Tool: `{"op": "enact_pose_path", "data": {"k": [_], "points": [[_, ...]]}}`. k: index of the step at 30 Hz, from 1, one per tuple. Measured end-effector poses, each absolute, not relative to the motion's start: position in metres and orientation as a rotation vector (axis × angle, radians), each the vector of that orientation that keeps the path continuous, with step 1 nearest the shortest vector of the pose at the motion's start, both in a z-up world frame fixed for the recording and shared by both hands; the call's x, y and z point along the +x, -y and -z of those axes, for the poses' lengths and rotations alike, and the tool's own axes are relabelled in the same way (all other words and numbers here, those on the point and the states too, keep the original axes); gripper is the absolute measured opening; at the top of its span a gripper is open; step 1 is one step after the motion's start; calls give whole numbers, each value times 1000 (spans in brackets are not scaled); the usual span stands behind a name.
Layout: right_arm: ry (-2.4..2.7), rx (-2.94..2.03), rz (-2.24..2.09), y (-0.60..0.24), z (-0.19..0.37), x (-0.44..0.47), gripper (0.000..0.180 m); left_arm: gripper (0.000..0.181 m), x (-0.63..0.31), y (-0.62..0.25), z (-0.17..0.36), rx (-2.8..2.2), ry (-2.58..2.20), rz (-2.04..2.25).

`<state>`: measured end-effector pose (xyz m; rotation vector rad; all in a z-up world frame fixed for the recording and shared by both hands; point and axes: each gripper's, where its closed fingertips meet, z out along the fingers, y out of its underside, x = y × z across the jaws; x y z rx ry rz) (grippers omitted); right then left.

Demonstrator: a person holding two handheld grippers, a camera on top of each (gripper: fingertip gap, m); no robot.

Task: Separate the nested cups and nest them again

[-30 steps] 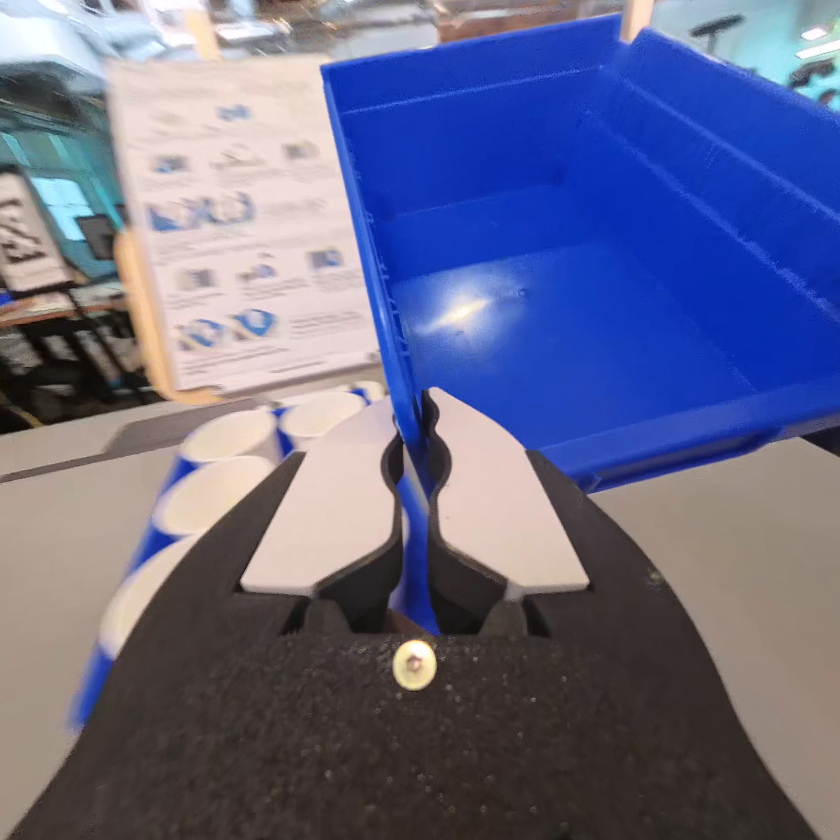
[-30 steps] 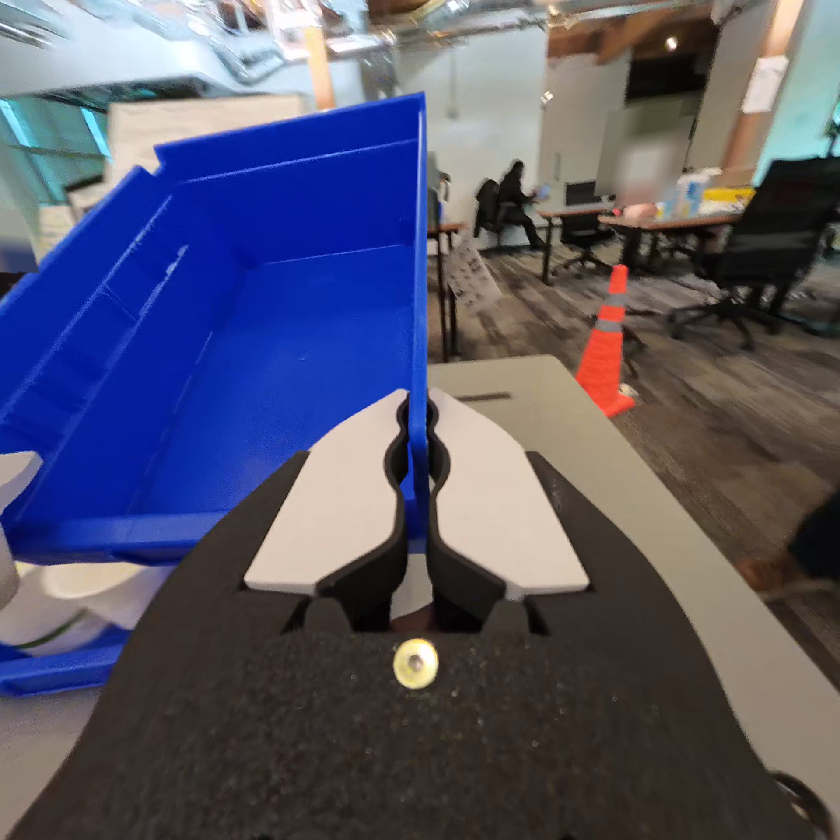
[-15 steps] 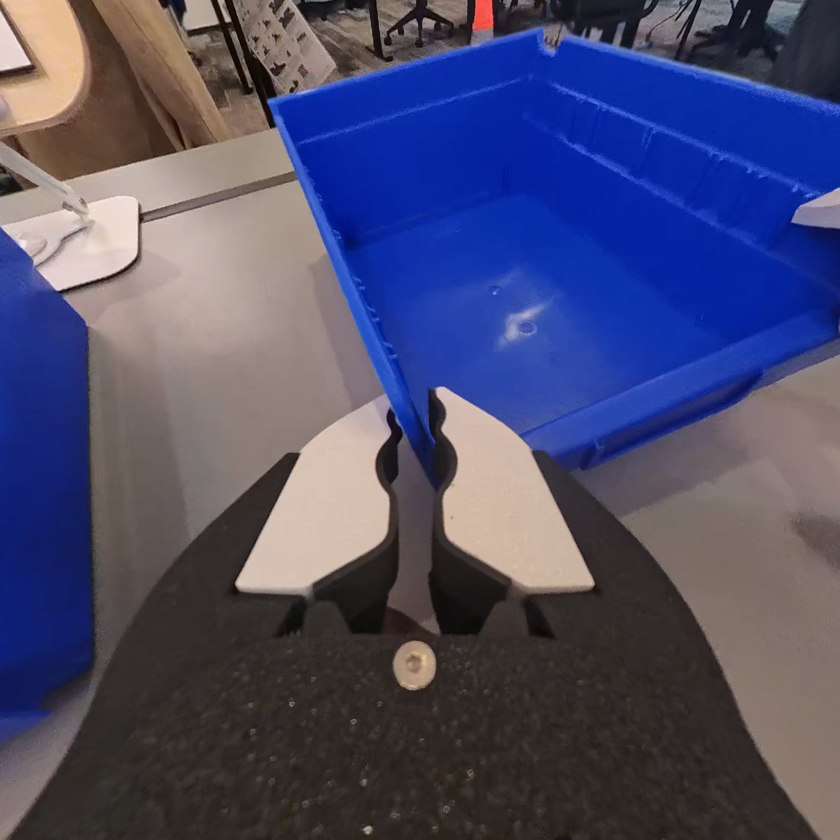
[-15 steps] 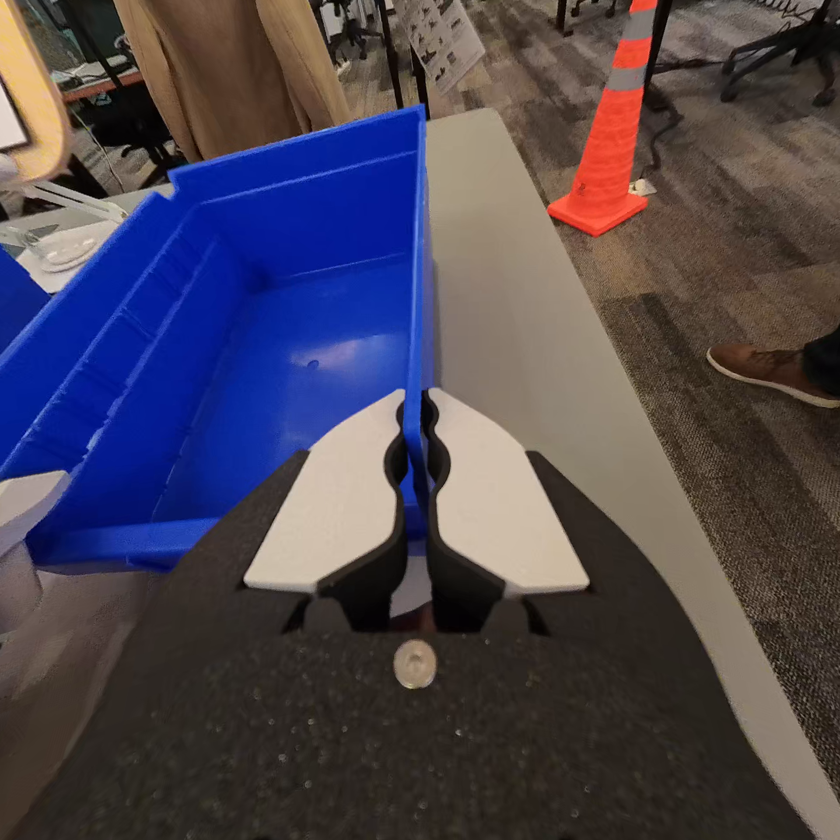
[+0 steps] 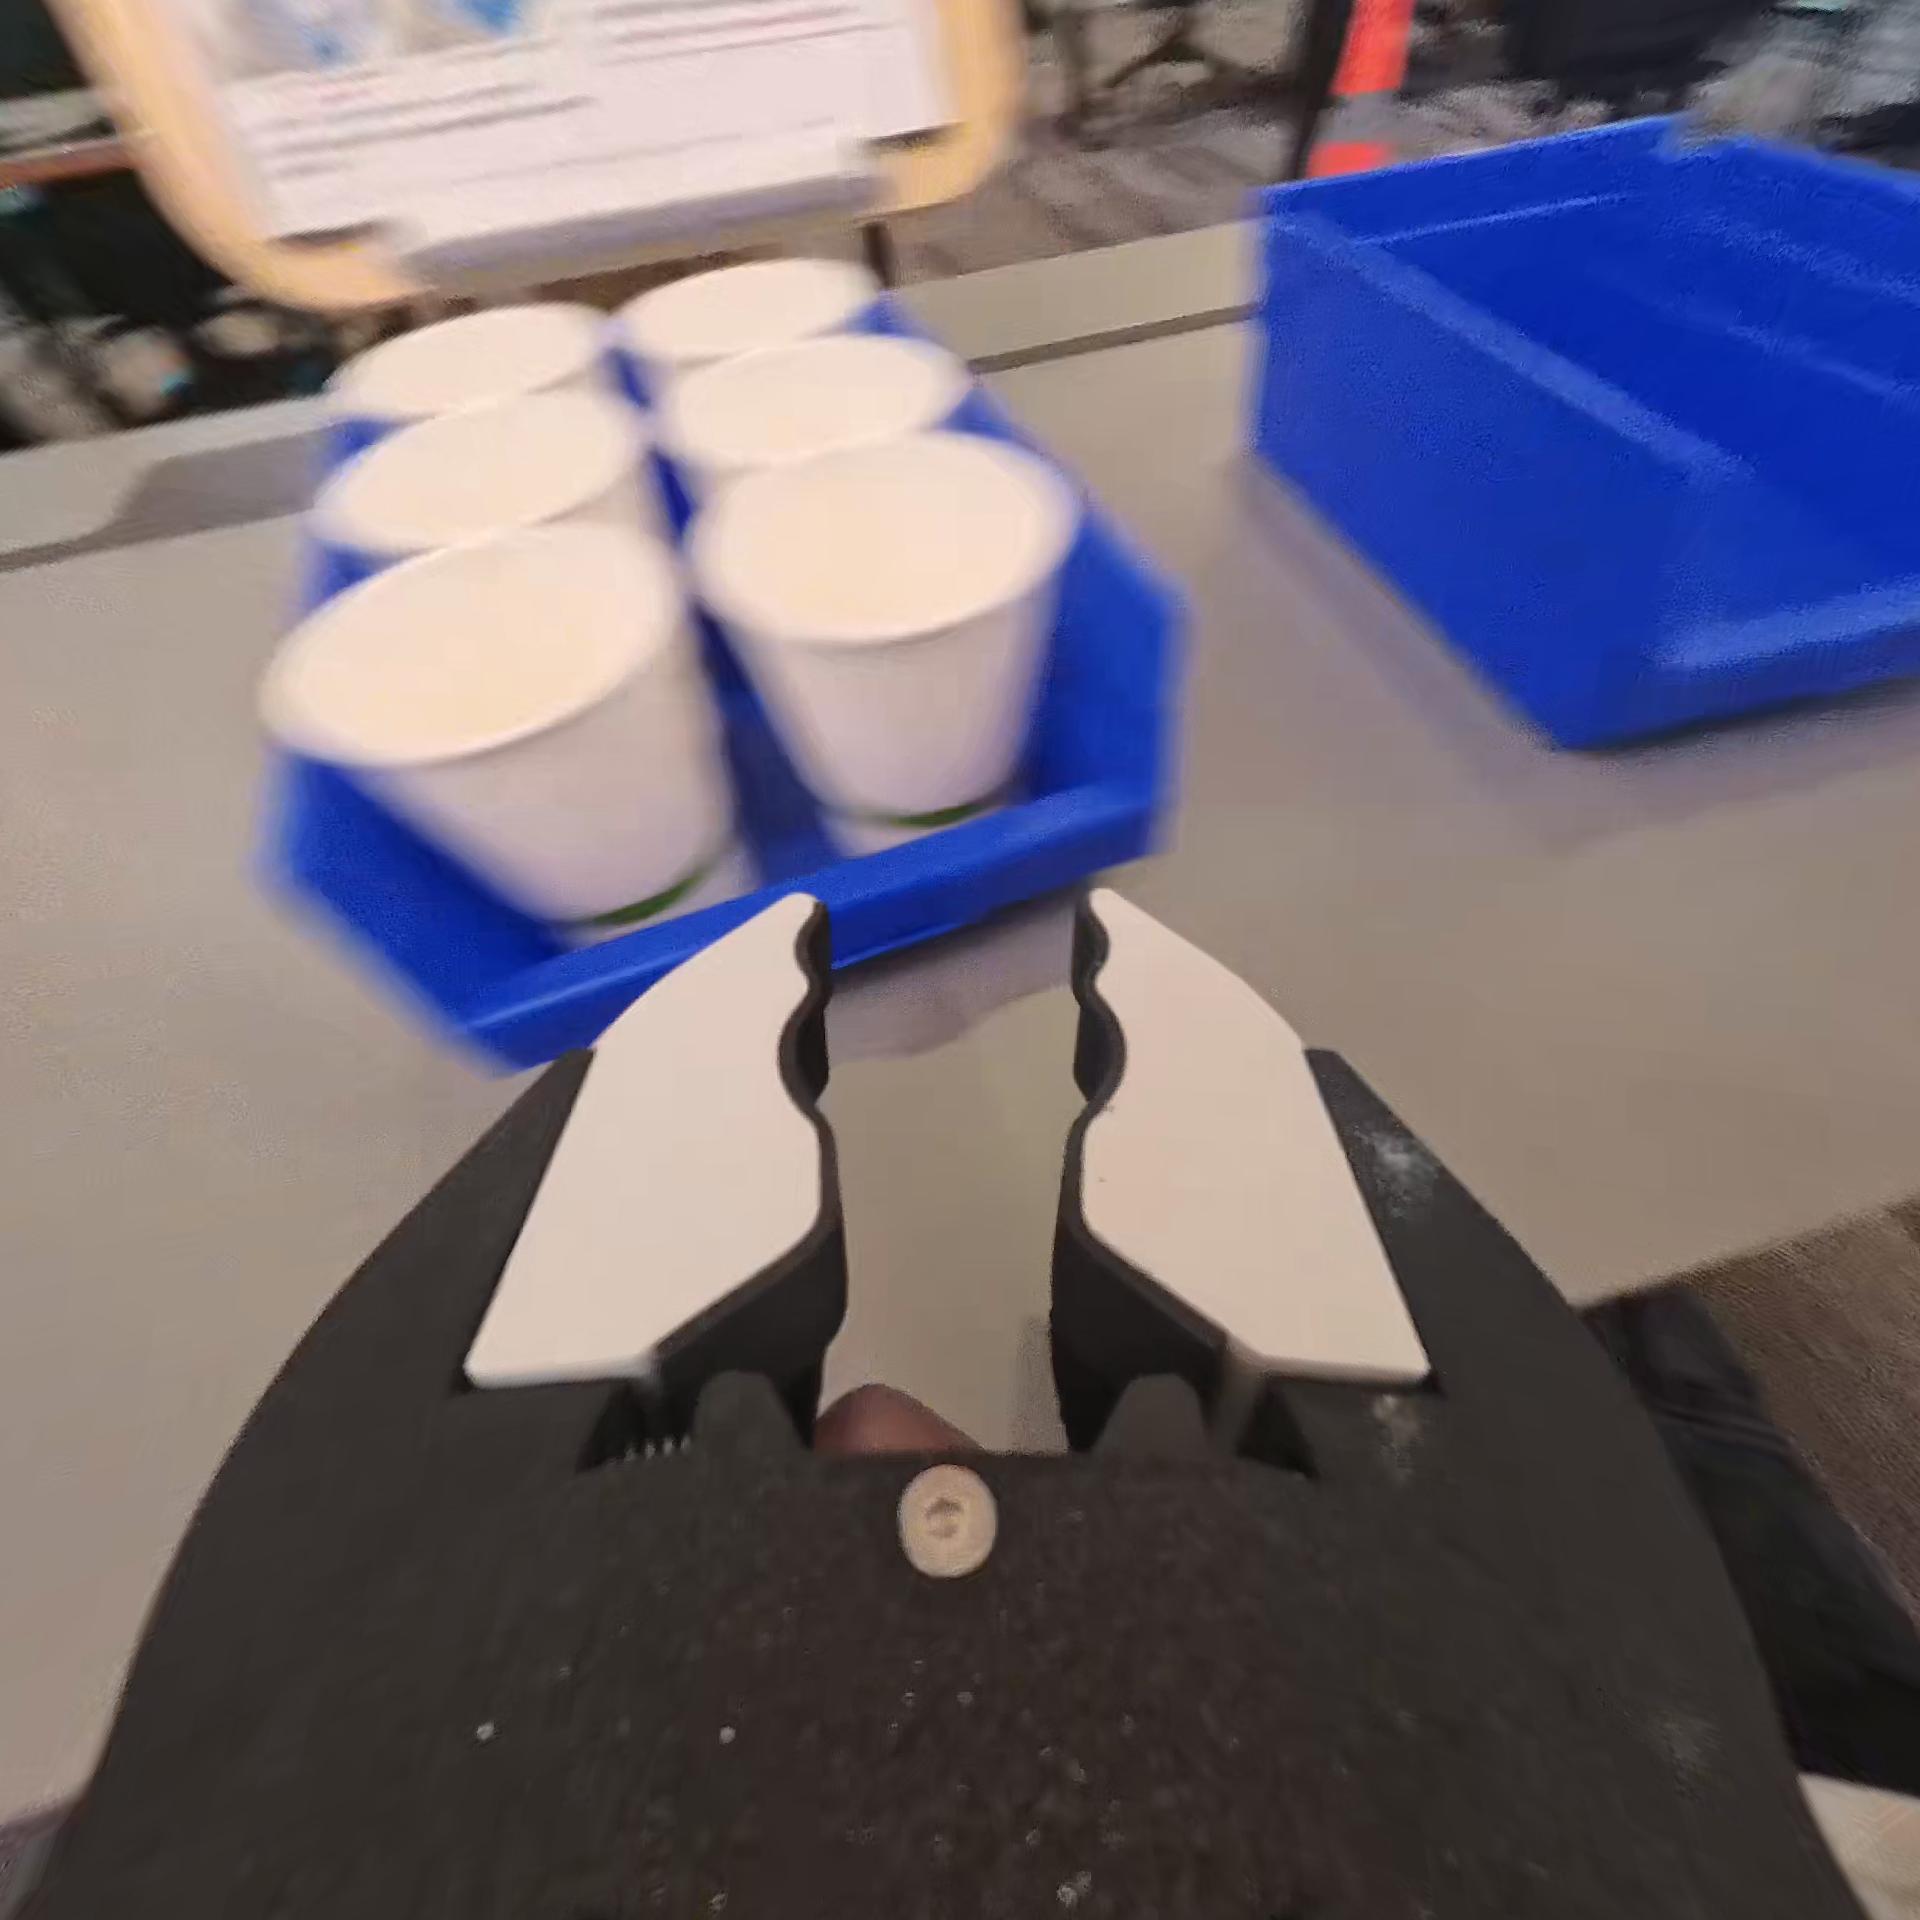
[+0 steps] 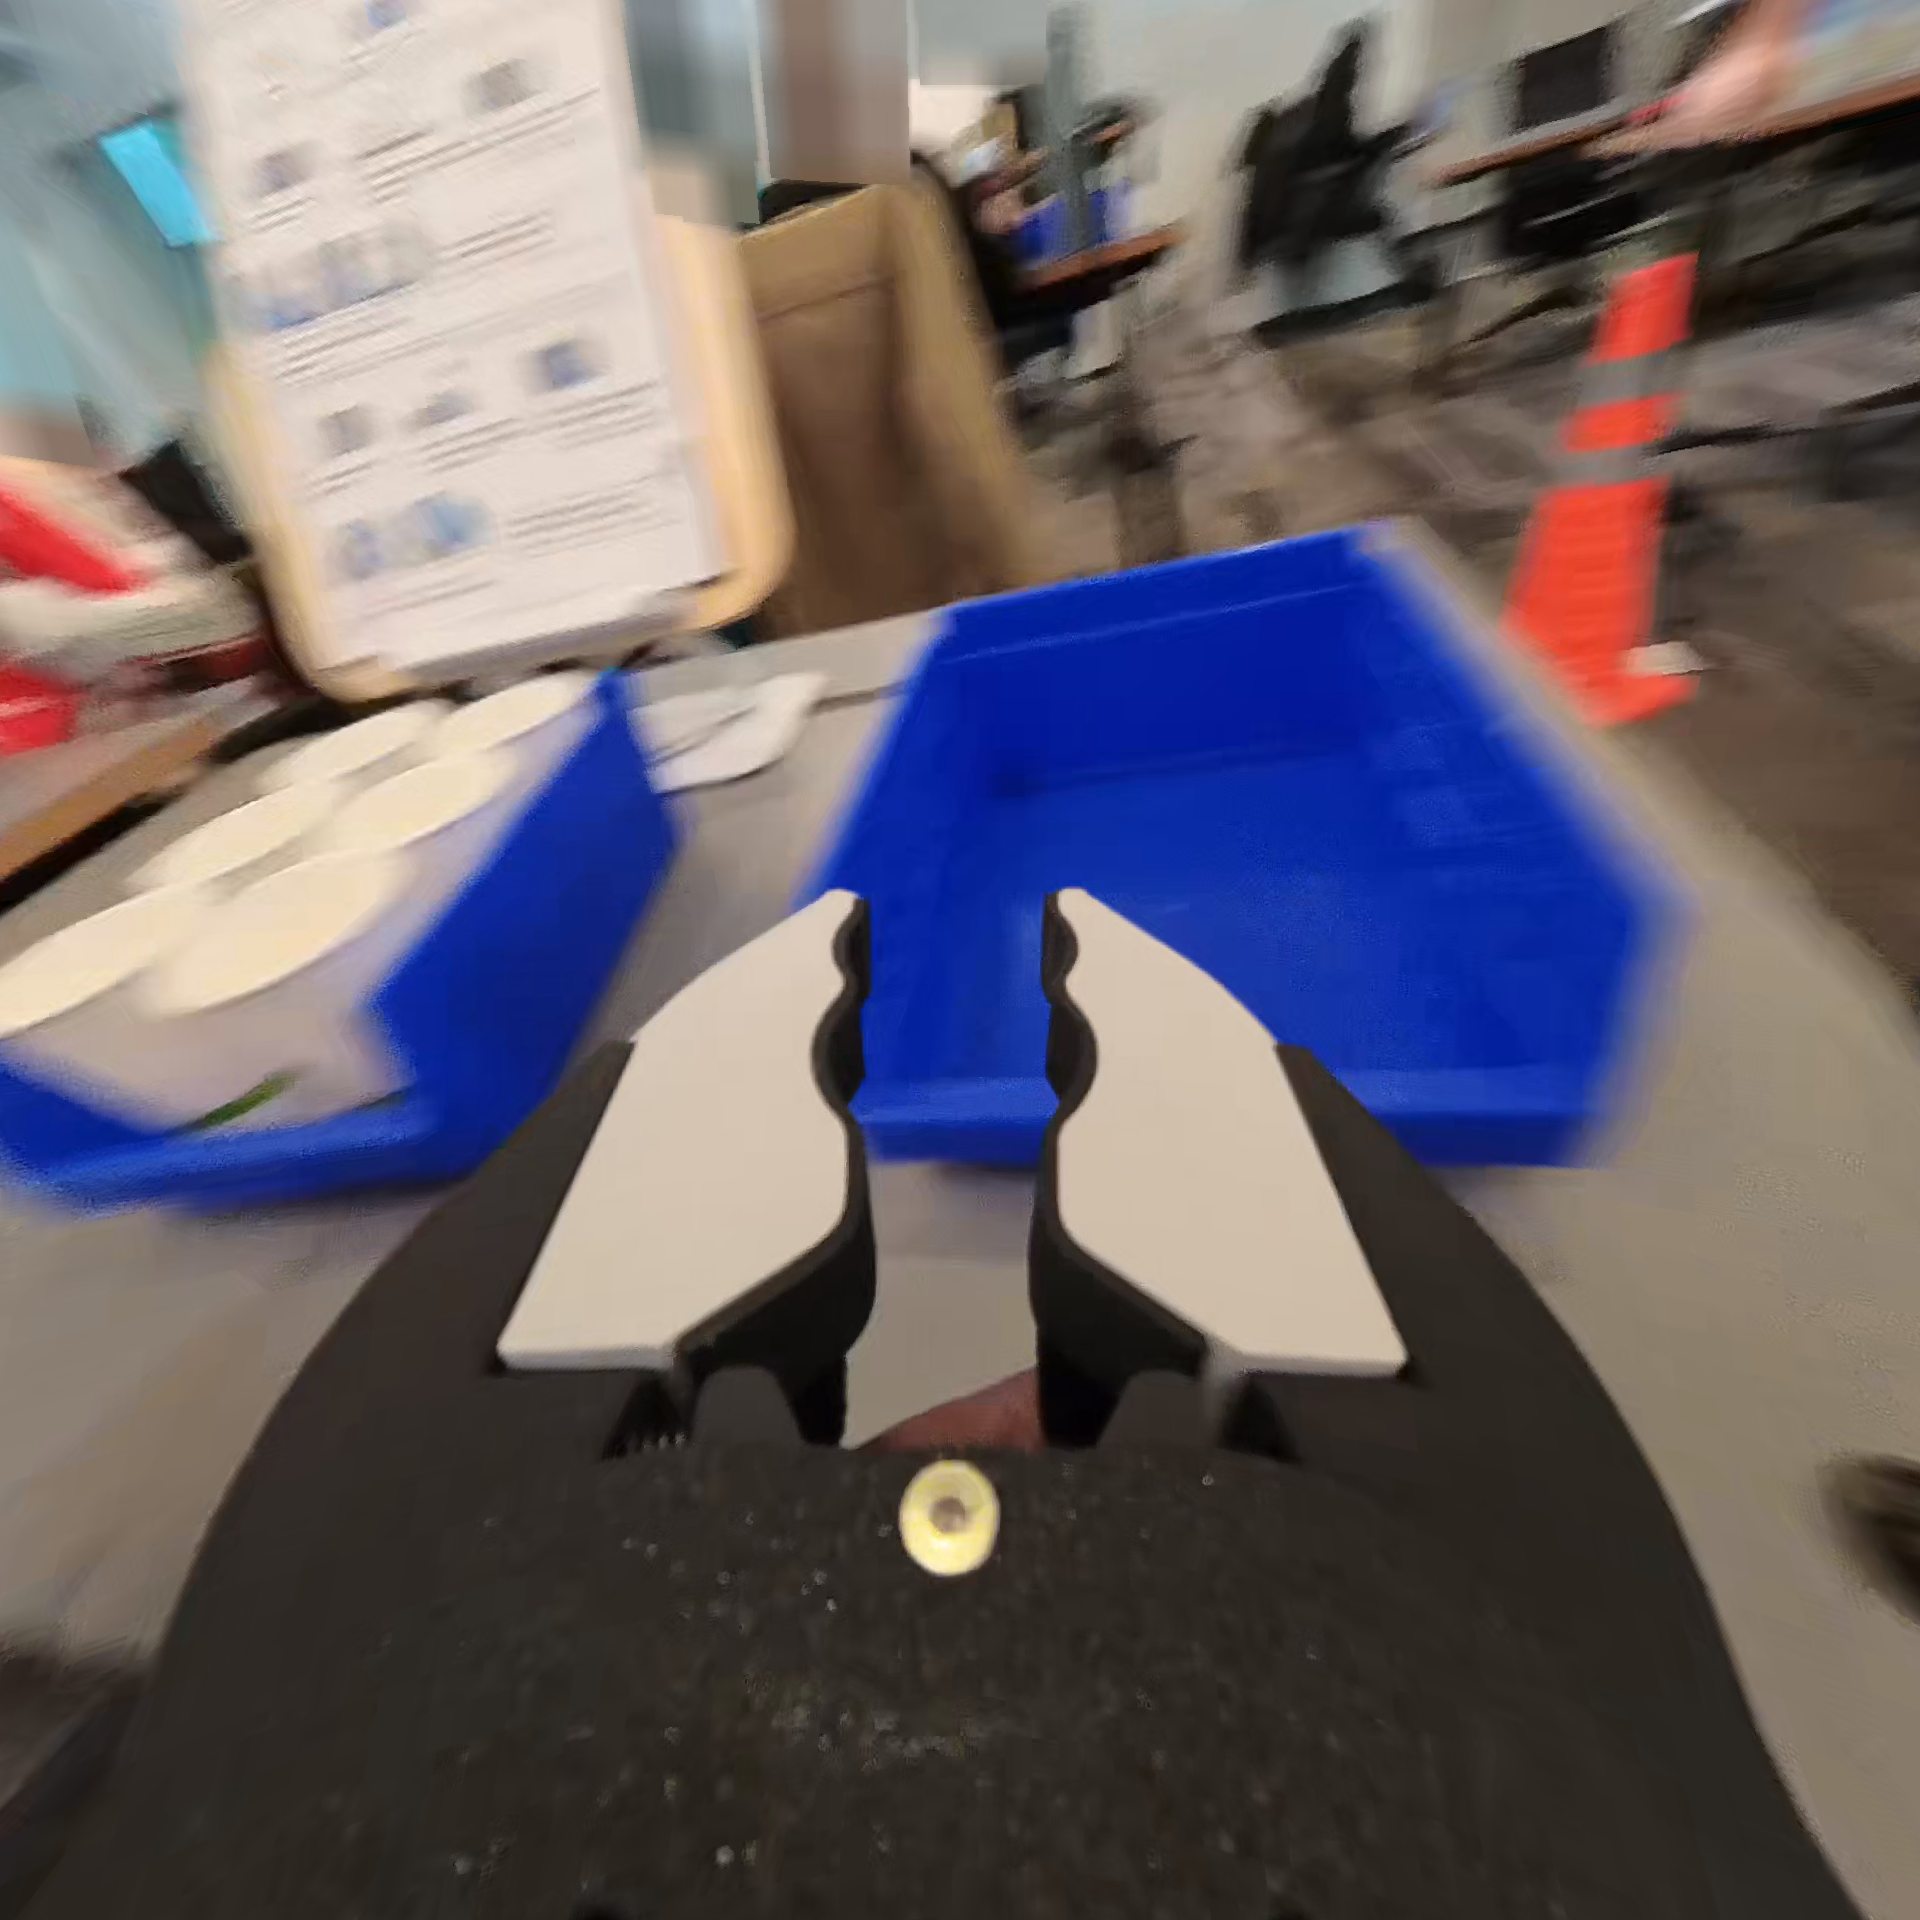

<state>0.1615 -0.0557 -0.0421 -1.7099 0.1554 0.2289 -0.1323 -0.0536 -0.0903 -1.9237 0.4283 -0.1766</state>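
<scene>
Item: six white paper cups [image 5: 665,582], upright, packed touching in small blue plastic bin [image 5: 977,847] on grey surface [image 5: 1351,935]. Left claw [image 5: 948,920] and right claw [image 6: 951,909]: both apart, empty. Risk: tight packing; a grab may crush rims or tip neighbours.

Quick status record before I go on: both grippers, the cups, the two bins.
left gripper: open, empty, short of the cup bin
right gripper: open, empty, facing the empty bin
cups: six white rims showing, two rows of three, upright
cup bin: blue, on the grey table, left of the other bin
empty bin: blue, nothing inside
image: motion-blurred
</scene>
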Motion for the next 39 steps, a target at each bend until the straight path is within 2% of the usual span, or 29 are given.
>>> {"op": "enact_pose_path", "data": {"k": [3,6,9,11,12,13,14,20,30,39], "points": [[77,-1835,-443,40,75,25,30,45,-234,24,108,-2012,-211,61],[189,-1902,-371,9,103,-42,29,46,-272,-9,122,-2047,-147,82],[177,-1968,-268,-25,123,-60,28,45,-272,-32,130,-2043,-209,76],[155,-2003,-274,-41,131,-66,26,39,-268,-43,135,-2043,-223,81],[143,-2018,-281,-45,135,-68,18,32,-264,-46,137,-2050,-232,99],[128,-2024,-259,-49,136,-68,12,11,-258,-48,139,-2051,-253,129],[131,-2018,-236,-51,136,-68,11,4,-256,-50,140,-2049,-255,127],[-26,-2000,-177,-48,134,-85,3,3,-274,-49,132,-2020,-269,12],[50,-1886,-232,-52,103,-242,5,2,-427,-48,99,-1967,-167,-28],[89,-1975,-185,-81,131,-317,5,2,-507,-75,135,-2052,-191,-9]]}}
